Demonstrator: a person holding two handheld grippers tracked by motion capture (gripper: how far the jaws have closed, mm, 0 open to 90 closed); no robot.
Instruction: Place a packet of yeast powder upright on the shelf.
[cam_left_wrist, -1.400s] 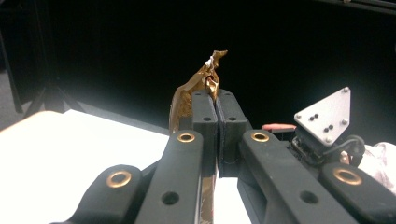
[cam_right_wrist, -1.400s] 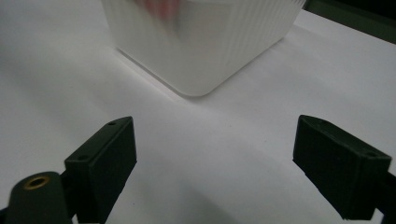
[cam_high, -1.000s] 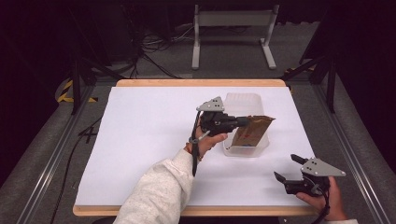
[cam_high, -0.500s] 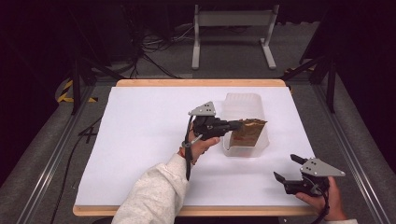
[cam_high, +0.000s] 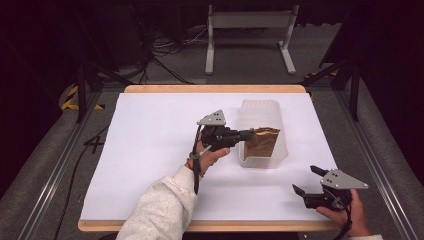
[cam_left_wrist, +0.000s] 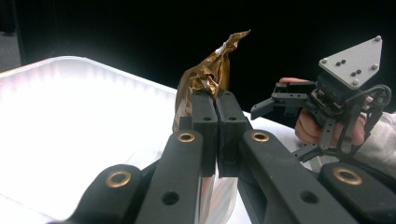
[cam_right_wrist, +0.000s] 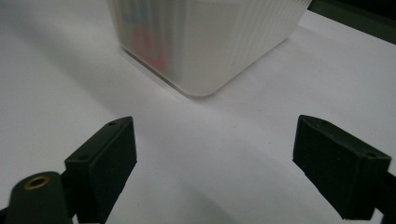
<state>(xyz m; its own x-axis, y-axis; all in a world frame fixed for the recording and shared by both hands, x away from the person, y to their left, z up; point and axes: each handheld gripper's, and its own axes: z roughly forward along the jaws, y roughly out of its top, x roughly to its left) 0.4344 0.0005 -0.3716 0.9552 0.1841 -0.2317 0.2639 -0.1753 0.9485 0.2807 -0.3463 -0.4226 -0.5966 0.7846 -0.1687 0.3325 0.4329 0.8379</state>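
The left gripper is working over the translucent plastic container, its jaws clamped tight on the crumpled top edge of a gold foil wrapper; in the left gripper view the two pads are pressing together with the foil wrapper pinched between them and flaring up above. Compared with a second ago, that hand has slid toward nine o'clock and dipped a little, so the wrapper is now hanging inside the container's near end rather than poking past its three o'clock wall. That reads as a packet being lowered into the tub, with only the release left, though that is a judgement. The right gripper is sitting at about five o'clock on the white tabletop, unmoved across the earlier pictures, its jaws standing wide apart and holding nothing; its own view is looking at the container's rounded corner. Through that ribbed wall a reddish smudge is showing, too blurred to name. Whether the wrapper's bottom is touching the container floor is hidden by the frosted wall, and the person's right forearm is cut off at the frame's lower edge.
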